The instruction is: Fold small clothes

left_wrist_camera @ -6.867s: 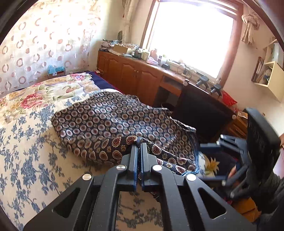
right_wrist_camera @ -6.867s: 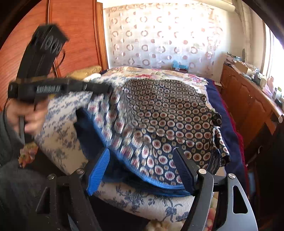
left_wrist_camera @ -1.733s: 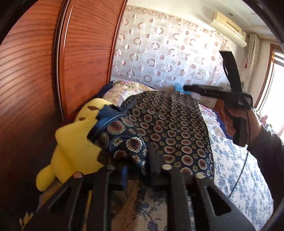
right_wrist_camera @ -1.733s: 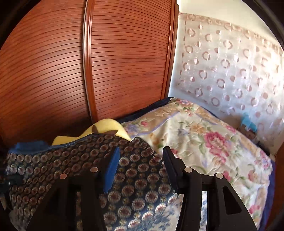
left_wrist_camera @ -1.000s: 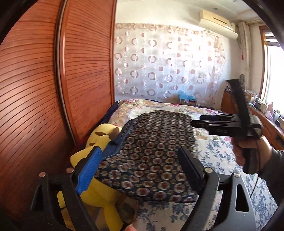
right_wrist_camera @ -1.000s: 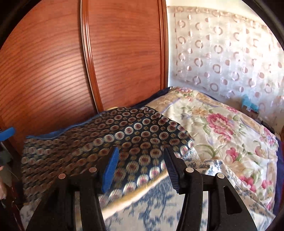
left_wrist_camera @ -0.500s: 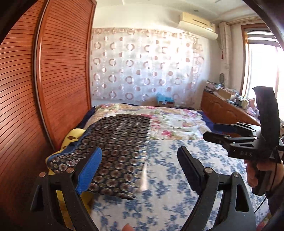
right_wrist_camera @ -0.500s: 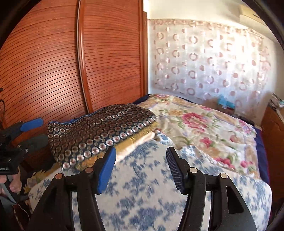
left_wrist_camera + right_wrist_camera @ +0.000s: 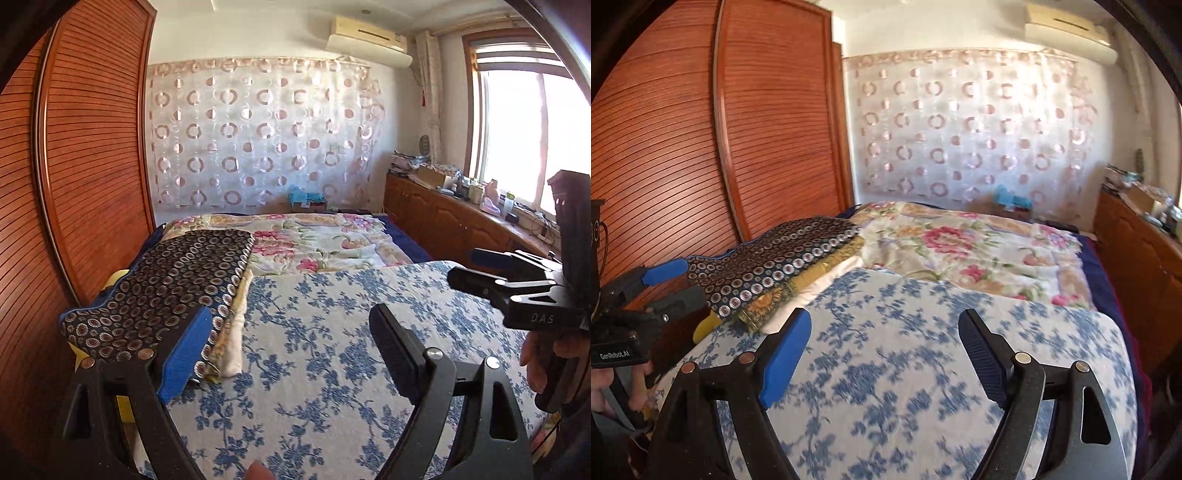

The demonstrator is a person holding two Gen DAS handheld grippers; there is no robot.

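The folded patterned garment [image 9: 173, 284] is found stacked on the bed [image 9: 332, 350] left of both tongs, its long axis running away, nearer the left tongs [image 9: 288, 354], spread and empty; the right tongs [image 9: 882, 354] are opening, empty.

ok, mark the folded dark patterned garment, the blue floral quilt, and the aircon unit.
folded garment [image 9: 177, 280], left wrist view, middle of top face
blue floral quilt [image 9: 923, 332], right wrist view, bare centre
aircon [image 9: 369, 38], left wrist view, front panel

The folded garment [image 9: 177, 280] is laid atop a stack at the bed's [image 9: 332, 332] left edge, beside the wardrobe [image 9: 85, 166].
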